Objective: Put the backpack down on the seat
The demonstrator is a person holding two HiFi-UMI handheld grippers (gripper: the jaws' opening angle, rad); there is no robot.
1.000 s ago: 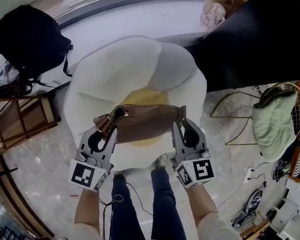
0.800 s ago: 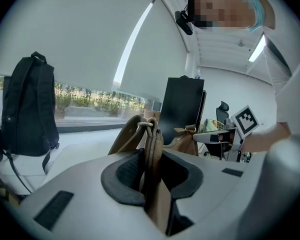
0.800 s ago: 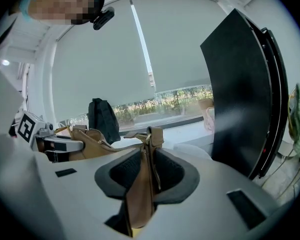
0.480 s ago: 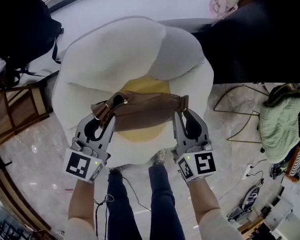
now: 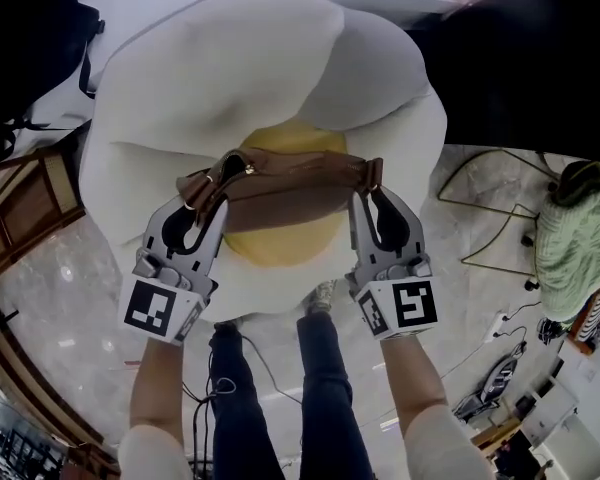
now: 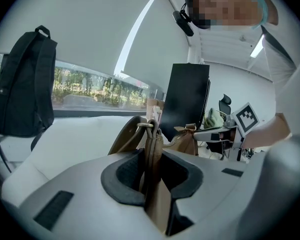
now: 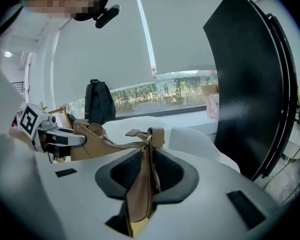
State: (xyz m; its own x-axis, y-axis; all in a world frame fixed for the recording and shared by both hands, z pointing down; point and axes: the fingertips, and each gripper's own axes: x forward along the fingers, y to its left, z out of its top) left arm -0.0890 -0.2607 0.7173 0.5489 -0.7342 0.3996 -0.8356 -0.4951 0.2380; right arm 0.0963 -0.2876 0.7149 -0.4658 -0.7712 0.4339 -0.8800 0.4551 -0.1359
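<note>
Over the yellow centre of the white cushioned seat (image 5: pixel 230 78): brown backpack (image 5: pixel 285 190), stretched level between two tongs; contact with the seat cannot be told. Left tongs (image 5: pixel 202 206): clamped on the strap at the backpack's left end. Right tongs (image 5: pixel 370 190): jaws closing, right-end strap pinched between them. Upper left, beyond the seat: black backpack (image 5: pixel 20 58), above a wooden frame (image 5: pixel 25 208).

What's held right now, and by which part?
Both hold the brown bag, one end each: left gripper pinches the strap at the ring end; right gripper, jaws closing, the strap tab at the other end.
</note>
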